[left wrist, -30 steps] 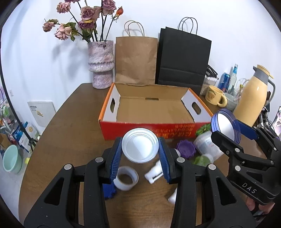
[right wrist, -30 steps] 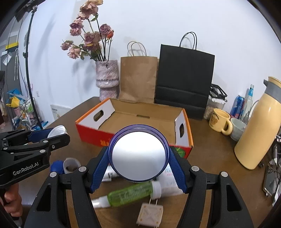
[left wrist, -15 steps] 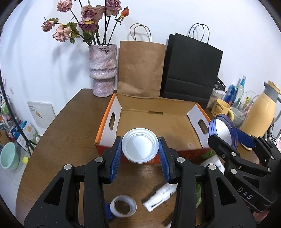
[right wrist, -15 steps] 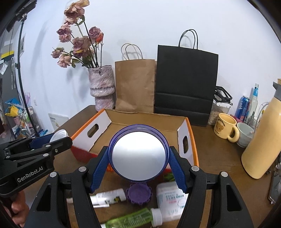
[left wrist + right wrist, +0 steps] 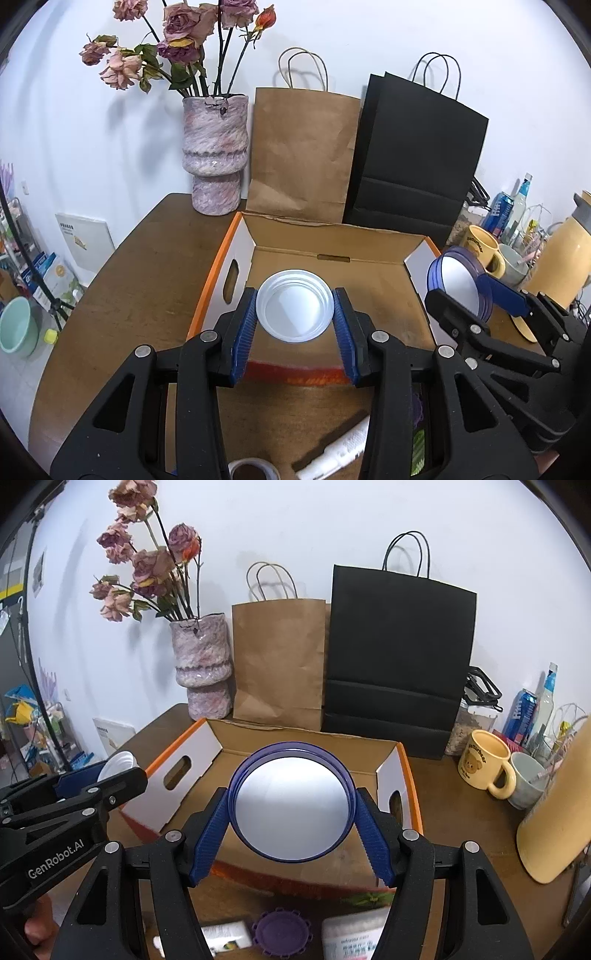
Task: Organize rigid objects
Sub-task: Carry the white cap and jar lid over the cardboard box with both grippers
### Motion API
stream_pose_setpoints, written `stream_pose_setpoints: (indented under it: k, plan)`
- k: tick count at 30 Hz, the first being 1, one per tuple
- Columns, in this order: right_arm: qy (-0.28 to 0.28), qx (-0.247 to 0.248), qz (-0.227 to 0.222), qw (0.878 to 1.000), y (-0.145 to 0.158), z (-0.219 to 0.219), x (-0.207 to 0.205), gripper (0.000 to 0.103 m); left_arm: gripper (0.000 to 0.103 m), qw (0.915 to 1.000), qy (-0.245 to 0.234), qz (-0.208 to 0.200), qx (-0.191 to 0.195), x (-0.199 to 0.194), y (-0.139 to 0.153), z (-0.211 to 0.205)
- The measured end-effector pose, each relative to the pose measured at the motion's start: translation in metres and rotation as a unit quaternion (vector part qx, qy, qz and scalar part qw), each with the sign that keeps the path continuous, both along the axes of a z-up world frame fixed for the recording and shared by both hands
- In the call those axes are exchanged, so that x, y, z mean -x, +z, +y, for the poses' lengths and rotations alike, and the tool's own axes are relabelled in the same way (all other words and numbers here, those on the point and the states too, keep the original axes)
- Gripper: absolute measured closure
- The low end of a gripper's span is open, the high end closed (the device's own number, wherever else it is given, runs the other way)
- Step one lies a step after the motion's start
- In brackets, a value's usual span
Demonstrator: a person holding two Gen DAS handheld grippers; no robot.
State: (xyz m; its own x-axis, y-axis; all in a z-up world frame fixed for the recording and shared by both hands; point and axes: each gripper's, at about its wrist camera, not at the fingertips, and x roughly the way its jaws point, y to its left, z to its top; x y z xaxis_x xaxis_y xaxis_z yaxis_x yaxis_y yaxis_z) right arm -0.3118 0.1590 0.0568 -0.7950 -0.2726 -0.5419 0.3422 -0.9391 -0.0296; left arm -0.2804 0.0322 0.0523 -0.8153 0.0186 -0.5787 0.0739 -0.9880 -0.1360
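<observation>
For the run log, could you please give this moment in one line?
left gripper: holds white lid | right gripper: holds blue-rimmed lid | both over box

Vase (image 5: 215, 155); brown bag (image 5: 301, 155); black bag (image 5: 413, 158); mug (image 5: 484, 762).

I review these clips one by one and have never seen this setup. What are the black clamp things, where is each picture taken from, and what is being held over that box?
No robot here: a person holds a hand-operated two-finger clamp in each hand, with a wide-angle camera on each looking forward along its fingers. One picture comes from the left gripper, the other from the right gripper; each also catches the other clamp at its edge. The left one is shut on a white round lid, the right one on a blue-rimmed round lid. Both hang over an open cardboard box with orange edges, on a brown table. Nearer the person lie a purple cap and a few white containers. Behind stand a vase, two paper bags and a yellow mug.
</observation>
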Motion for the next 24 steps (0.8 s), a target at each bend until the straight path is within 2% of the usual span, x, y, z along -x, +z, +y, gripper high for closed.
stream_pose_setpoints:
  k: [9, 24]
  plan:
    - [-0.001, -0.020, -0.029, 0.999, -0.009, -0.005, 0.035, 0.031, 0.067, 0.9999, 0.005, -0.014, 0.006, 0.033, -0.007, 0.001]
    - [-0.007, -0.052, -0.078, 0.996, -0.037, -0.006, 0.077, 0.031, 0.067, 0.9961, 0.015, -0.083, 0.028, 0.085, -0.039, -0.006]
